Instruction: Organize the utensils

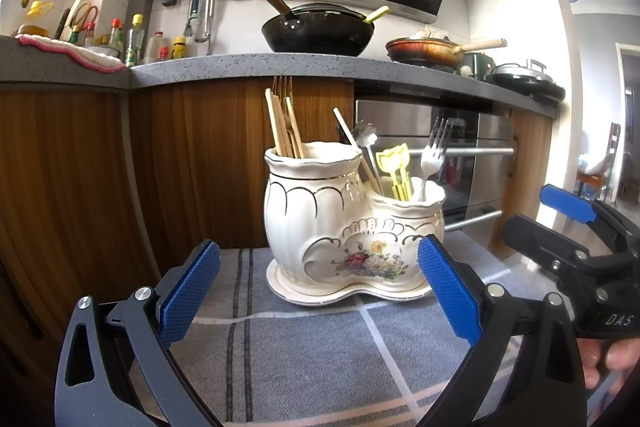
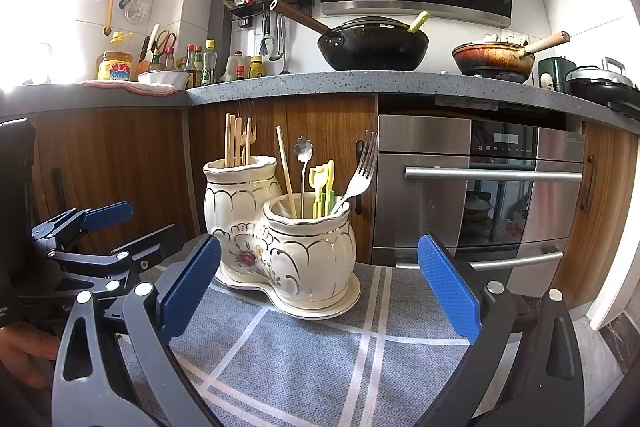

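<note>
A: Left gripper (image 1: 318,291) and right gripper (image 2: 318,291): both sets of fingers spread wide, holding nothing.

B: Target?

A: White floral two-cup ceramic utensil holder (image 1: 352,227), dead ahead of both on the grey checked cloth surface (image 2: 300,355). Lone wooden chopstick (image 2: 286,179) in the short cup, upright, leaning slightly.

B: Nearer gripper?

A: Right, I'd judge; short cup faces it.
</note>
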`<state>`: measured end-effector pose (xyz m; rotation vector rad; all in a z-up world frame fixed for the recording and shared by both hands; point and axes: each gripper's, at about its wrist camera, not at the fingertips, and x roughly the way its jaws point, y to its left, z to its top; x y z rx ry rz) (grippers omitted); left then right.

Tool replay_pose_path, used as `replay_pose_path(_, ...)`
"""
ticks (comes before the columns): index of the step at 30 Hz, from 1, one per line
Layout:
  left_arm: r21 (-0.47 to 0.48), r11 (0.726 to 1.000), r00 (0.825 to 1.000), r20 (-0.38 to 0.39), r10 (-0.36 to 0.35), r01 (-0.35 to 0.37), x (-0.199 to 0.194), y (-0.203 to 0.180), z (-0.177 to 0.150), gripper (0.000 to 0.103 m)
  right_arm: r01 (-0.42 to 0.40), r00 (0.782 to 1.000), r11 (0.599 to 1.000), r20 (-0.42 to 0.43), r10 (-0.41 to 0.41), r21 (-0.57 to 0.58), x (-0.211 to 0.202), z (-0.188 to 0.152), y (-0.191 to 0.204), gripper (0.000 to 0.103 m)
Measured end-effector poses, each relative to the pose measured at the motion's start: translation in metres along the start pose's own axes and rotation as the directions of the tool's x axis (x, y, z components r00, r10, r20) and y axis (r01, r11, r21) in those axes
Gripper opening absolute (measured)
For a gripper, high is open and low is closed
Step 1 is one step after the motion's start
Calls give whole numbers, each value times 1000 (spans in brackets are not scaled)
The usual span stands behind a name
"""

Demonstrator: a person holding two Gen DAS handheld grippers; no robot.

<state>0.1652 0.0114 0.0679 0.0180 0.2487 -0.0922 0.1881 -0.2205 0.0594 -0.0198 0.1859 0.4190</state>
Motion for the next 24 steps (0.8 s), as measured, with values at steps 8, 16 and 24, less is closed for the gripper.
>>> replay_pose_path(8, -1, 1000, 1000, 1, 2, -2, 0, 0, 0, 98, 0, 1000, 1000, 1, 0, 0, 0, 0, 0, 97)
replay_pose_path(16, -2, 1000, 1000, -2, 4, -4, -1, 1, 1, 98, 0, 1000, 1000, 2, 0, 2, 0, 0, 0, 97)
replay_pose_path(24, -8, 1000, 1000, -7, 5, -5, 1, 3, 1, 98, 1, 1000, 1000, 1, -1, 0, 0, -1, 0, 97)
